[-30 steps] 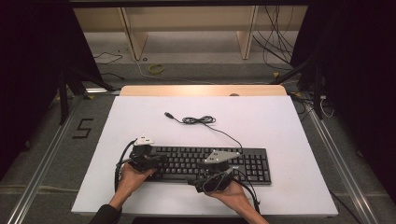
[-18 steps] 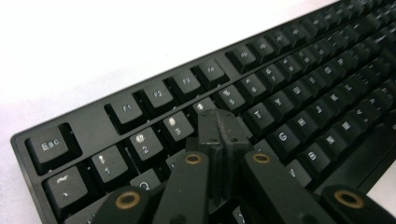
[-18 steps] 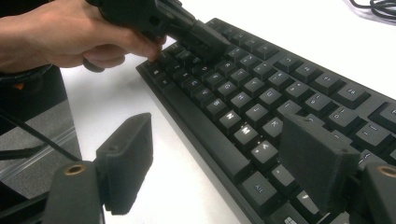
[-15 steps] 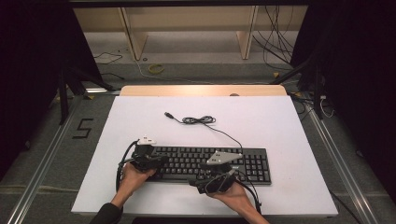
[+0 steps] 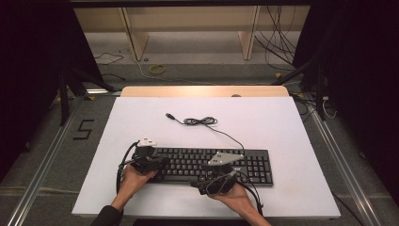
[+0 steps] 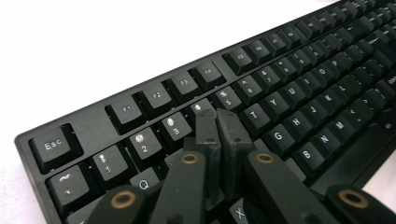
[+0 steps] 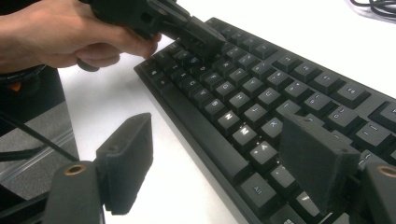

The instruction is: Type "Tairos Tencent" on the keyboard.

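High view: one black keyboard [image 5: 211, 165] lying flat on white table [image 5: 291, 141], toward the near edge; one cable [image 5: 202, 121] running from its back edge to a loose coil and a plug farther out. Two claws counted, one per hand. Left claw [image 5: 157, 162] over the keyboard's left end, right claw [image 5: 226, 176] at the front edge near the middle; both largely masked by hands and grey plates, so tips hard to make out from above.

Left gripper view: left claw [image 6: 217, 123] with jaws pressed together, nothing between them, tips down on the number row beside the 4 key; keys under the jaws hidden, keyboard's right end cut off by frame.

Right gripper view: right claw [image 7: 224, 158] spread wide, gripping nothing, one jaw over bare table in front of the keyboard, the other over the bottom key rows; contact with keys could not be judged. Legends blurred.

Open table wide behind and right of the keyboard; little room before the near edge.
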